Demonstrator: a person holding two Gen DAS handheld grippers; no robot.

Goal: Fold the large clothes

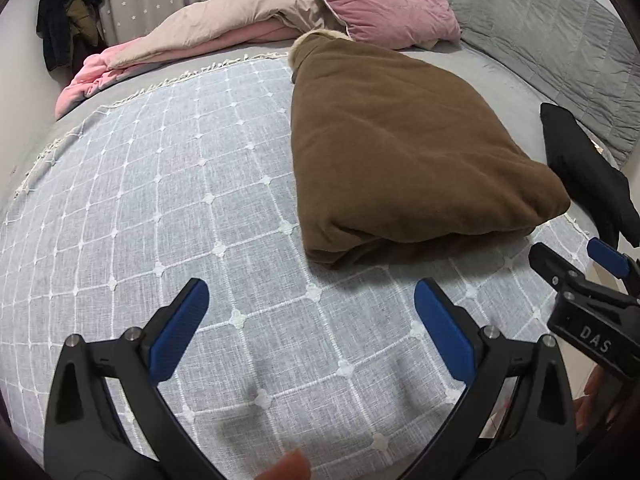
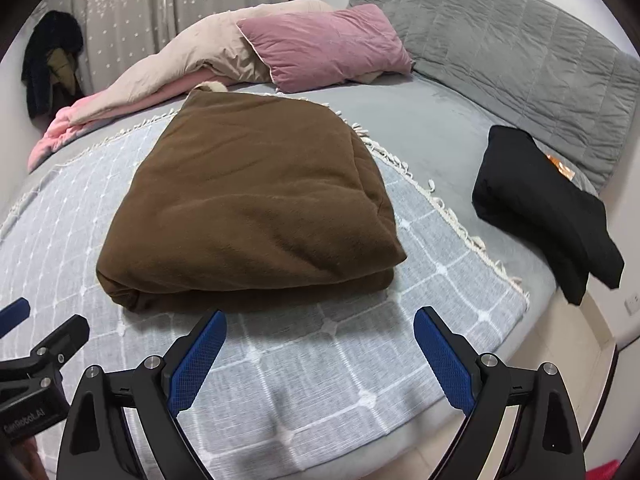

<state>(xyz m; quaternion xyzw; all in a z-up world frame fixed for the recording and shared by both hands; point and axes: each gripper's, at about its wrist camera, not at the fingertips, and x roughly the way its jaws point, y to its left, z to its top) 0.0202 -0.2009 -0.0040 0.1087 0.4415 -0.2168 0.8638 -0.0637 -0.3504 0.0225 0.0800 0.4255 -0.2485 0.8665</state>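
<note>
A brown fleece garment (image 1: 400, 152) lies folded into a thick bundle on a light grey checked blanket (image 1: 160, 200); it also shows in the right wrist view (image 2: 256, 208), with a cream lining at its far end. My left gripper (image 1: 312, 300) is open and empty, held over the blanket in front of the bundle. My right gripper (image 2: 320, 328) is open and empty, just short of the bundle's near edge. The right gripper also shows at the right of the left wrist view (image 1: 576, 264).
A folded black garment (image 2: 540, 216) lies at the bed's right edge. A pink pillow (image 2: 324, 44), a beige and pink duvet (image 2: 168, 72) and a grey quilted headboard cover (image 2: 520, 60) lie at the back. Dark clothes (image 2: 48, 68) hang far left. Floor lies at right.
</note>
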